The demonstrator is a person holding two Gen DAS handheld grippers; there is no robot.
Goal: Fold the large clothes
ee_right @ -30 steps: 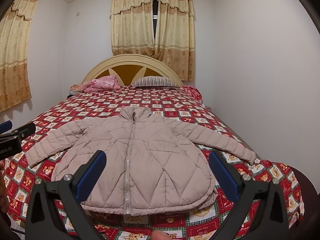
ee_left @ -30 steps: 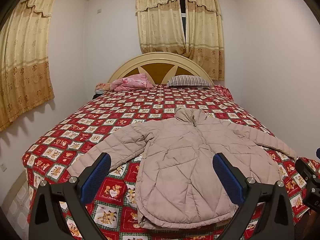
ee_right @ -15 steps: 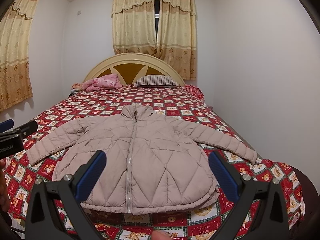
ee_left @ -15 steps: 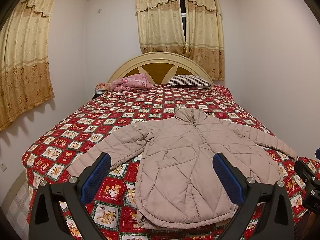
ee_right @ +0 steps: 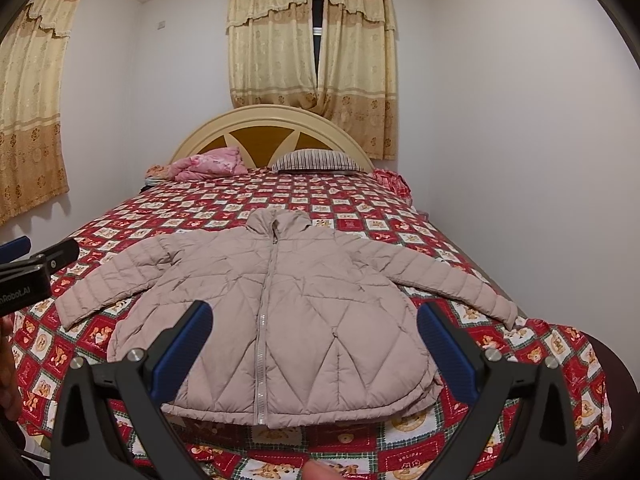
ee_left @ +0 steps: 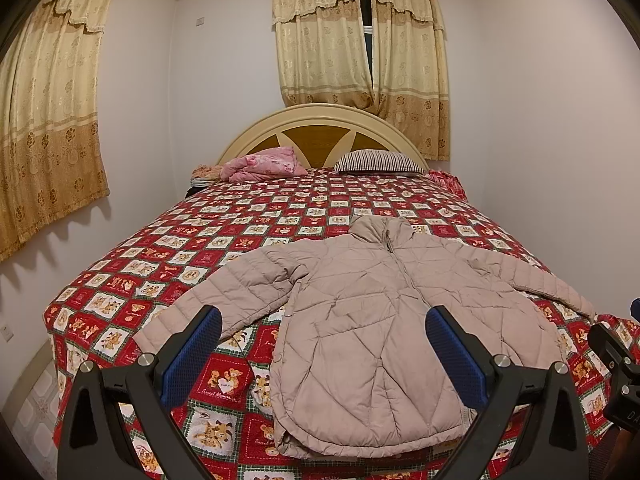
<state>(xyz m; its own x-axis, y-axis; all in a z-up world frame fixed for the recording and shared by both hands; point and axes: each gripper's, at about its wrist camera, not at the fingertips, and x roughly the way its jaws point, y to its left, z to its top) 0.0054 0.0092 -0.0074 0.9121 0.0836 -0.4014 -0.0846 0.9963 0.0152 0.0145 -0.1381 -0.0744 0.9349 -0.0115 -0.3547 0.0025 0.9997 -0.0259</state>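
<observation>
- Bedroom; bed (ee_left: pixel 248 216) under a red patchwork quilt, headboard (ee_right: pixel 268 128) and curtains beyond.
- Progress: none visible. Jacket (ee_right: pixel 276 320) lies fully spread, front up, zipped, both sleeves out to the sides; every fold is left to do.
- Jacket: pale pink, quilted, puffy; hem near the foot edge; likely bulky and springy.
- Left gripper (ee_left: pixel 324 348) and right gripper (ee_right: pixel 314 344): jaws spread wide, holding nothing, above the hem.

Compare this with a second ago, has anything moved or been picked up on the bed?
Almost nothing. The right tool has drifted very slightly, so its view of the puffy beige quilted jacket shifted a little. Nothing was gripped or released: both tools, the left tool included, stay open above the red patchwork bedspread, and the jacket lies spread flat, unfolded.
</observation>
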